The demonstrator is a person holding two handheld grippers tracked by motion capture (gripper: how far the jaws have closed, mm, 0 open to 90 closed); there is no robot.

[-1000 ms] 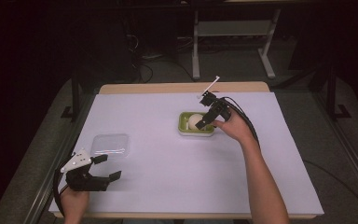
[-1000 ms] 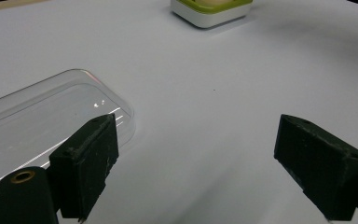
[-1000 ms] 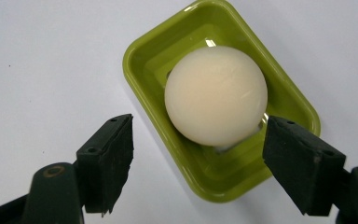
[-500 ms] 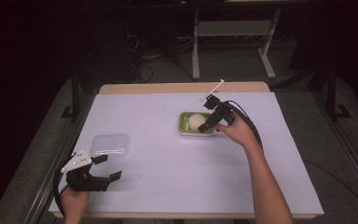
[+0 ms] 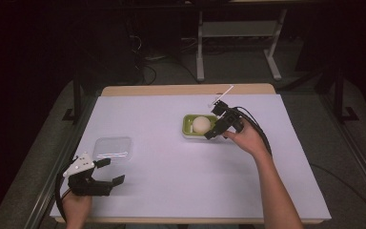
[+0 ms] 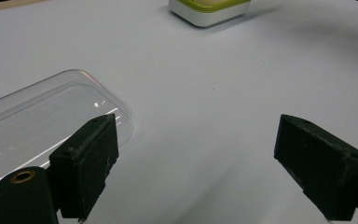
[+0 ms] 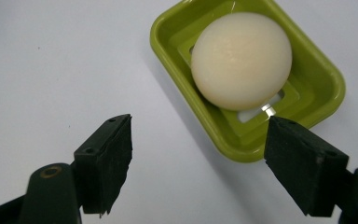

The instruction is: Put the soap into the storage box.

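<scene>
Item: round cream soap bar (image 7: 241, 59), lying in my shallow green plastic dish (image 7: 324, 79), far centre of the white worktop (image 5: 171, 191). Right tongs (image 5: 214, 131): gaping wide, empty, poised just beside the dish's near edge. Left tongs (image 5: 110, 171): wide, empty, near the clear plastic lid (image 6: 37, 112) at my near-left corner.

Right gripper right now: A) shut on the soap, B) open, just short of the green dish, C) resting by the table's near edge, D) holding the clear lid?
B: the right gripper has its jaws spread wide and empty, with the round soap lying untouched in the green dish just ahead.
</scene>
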